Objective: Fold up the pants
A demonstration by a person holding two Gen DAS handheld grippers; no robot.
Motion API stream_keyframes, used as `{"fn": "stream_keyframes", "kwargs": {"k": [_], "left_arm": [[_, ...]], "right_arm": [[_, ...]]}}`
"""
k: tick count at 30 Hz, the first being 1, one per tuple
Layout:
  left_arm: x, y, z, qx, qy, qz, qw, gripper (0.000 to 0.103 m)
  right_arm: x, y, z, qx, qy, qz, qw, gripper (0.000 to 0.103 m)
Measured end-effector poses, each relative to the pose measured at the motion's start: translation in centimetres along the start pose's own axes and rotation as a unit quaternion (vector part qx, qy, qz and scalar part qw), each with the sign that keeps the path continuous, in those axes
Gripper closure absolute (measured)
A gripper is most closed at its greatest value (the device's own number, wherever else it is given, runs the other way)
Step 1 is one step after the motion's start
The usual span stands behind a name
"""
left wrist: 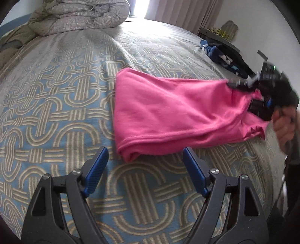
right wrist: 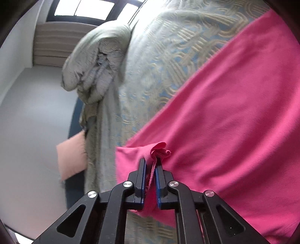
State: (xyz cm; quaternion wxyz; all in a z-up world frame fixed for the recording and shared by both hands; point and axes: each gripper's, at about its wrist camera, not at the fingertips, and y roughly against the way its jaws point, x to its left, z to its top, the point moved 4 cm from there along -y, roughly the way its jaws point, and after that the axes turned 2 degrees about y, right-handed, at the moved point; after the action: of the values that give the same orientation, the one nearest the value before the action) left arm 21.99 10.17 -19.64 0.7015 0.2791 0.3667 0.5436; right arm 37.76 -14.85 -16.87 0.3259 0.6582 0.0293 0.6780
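Observation:
The pink pants [left wrist: 168, 110] lie folded lengthwise on the patterned bedspread [left wrist: 65, 97], the folded end toward the left. My left gripper [left wrist: 145, 155] is open and empty, hovering just in front of the near folded corner. My right gripper [left wrist: 243, 84] is at the pants' right end, blurred, gripping the fabric there. In the right wrist view my right gripper [right wrist: 151, 165] is shut on a bunched edge of the pink pants [right wrist: 234, 112], which stretch away over the bed.
A rolled duvet [left wrist: 80, 15] sits at the bed's far end, also in the right wrist view [right wrist: 97, 60]. Dark blue clothes [left wrist: 223, 56] lie at the far right of the bed. A pink cushion [right wrist: 72, 154] lies beside the bed. A hand [left wrist: 285, 123] holds the right gripper.

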Motion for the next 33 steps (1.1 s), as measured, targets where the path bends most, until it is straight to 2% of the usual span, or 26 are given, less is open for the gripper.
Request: {"fn": "stream_keyframes", "kwargs": {"k": [3,10,14,18,21,22,26,29,33], "left_arm": [[0.1,-0.6,0.2,-0.001,0.010,0.017,0.9998,0.022],[0.0,-0.9,0.6,-0.006,0.029,-0.010,0.9995,0.022],[-0.2,-1.2,0.5,-0.006,0.028,-0.010,0.9995,0.022],[0.2,-1.6,1.1,-0.019,0.054,-0.010,0.9983,0.022],[0.9,-1.6,1.5,-0.031,0.073,0.001,0.9969,0.023],[1.1,-1.6,1.6,-0.034,0.076,0.002,0.9965,0.032],[2.1,-1.2,1.6,-0.042,0.095,0.006,0.9946,0.047],[2.3,-1.2,1.5,-0.037,0.097,0.005,0.9946,0.048],[1.8,-1.3,1.2,-0.034,0.081,0.020,0.9959,0.048]], "right_arm": [[2.0,0.0,0.6,-0.003,0.006,0.020,1.000,0.095],[5.6,0.4,1.8,-0.010,-0.001,0.078,0.997,0.095],[7.6,0.7,2.4,-0.012,0.013,0.088,0.996,0.095],[8.8,0.5,2.4,-0.010,0.023,0.088,0.996,0.095],[8.9,0.5,2.4,-0.010,0.020,0.094,0.995,0.095],[8.9,0.7,2.4,-0.010,0.020,0.095,0.995,0.095],[8.2,1.8,2.5,-0.014,0.025,0.097,0.995,0.095],[7.1,2.7,2.8,-0.018,0.032,0.093,0.995,0.095],[4.4,2.9,3.3,-0.011,0.036,0.069,0.997,0.095]]}}
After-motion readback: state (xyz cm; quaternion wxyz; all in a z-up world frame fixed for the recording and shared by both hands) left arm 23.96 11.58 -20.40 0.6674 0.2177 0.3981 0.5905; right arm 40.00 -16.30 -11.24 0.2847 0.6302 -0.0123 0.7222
